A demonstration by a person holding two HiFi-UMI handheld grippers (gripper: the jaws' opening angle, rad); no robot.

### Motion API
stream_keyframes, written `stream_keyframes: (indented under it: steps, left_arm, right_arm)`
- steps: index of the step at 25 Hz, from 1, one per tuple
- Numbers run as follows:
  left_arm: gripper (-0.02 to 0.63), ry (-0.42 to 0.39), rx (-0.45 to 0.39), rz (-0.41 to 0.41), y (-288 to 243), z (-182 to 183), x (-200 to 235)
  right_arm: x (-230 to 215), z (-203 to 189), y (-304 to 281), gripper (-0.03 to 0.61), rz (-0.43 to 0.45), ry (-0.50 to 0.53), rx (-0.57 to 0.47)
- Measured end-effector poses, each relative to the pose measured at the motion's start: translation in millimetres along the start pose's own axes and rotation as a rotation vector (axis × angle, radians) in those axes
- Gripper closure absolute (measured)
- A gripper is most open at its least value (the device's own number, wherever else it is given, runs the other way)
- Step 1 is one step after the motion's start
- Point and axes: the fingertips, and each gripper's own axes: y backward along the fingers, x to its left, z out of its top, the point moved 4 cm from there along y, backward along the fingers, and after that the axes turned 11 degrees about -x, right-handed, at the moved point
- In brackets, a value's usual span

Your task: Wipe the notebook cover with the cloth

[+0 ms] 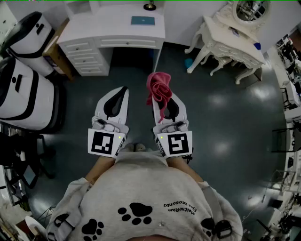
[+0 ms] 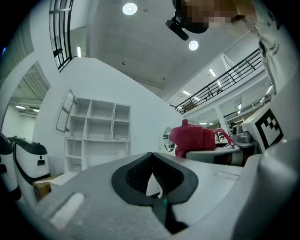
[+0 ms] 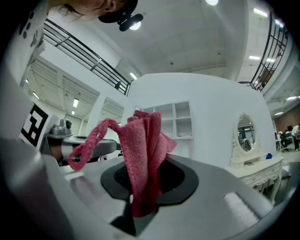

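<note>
A teal notebook (image 1: pixel 142 20) lies flat on the white desk (image 1: pixel 94 29) at the far end of the floor, well ahead of both grippers. My right gripper (image 1: pixel 161 100) is shut on a pink cloth (image 1: pixel 159 88), which stands bunched above the jaws with one loose strip hanging. The same cloth (image 3: pixel 140 150) fills the jaws in the right gripper view (image 3: pixel 140 192). Beside it, my left gripper (image 1: pixel 123 90) is shut and holds nothing (image 2: pixel 152 177). The cloth (image 2: pixel 194 138) also shows to its right. Both grippers are held in the air at waist height, pointing at the desk.
A white dressing table (image 1: pixel 230 44) with an oval mirror stands at the back right. Two white and black machines (image 1: pixel 23 89) stand at the left. A small dark object (image 1: pixel 150 6) sits at the desk's back edge. Dark glossy floor (image 1: pixel 221 117) lies between me and the desk.
</note>
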Motion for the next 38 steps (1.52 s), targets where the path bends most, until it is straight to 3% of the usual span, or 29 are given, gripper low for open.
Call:
stream_keyframes:
  steps: [9,18,38]
  left_arm:
    - [0.618,-0.004,0.003,-0.012,-14,-6,-15]
    - [0.618,0.001,0.007,-0.013,-40,-23,4]
    - [0.618,0.034,0.0,-0.093,-195,-98,151]
  right_arm:
    - [-17,-1,4,0.494,0.003,-0.01,-0.01]
    - [-33,-14,-23,0.491,-0.012,-0.03,-0.024]
    - [-88,-98,-221,0.491,-0.098,-0.039,0.008]
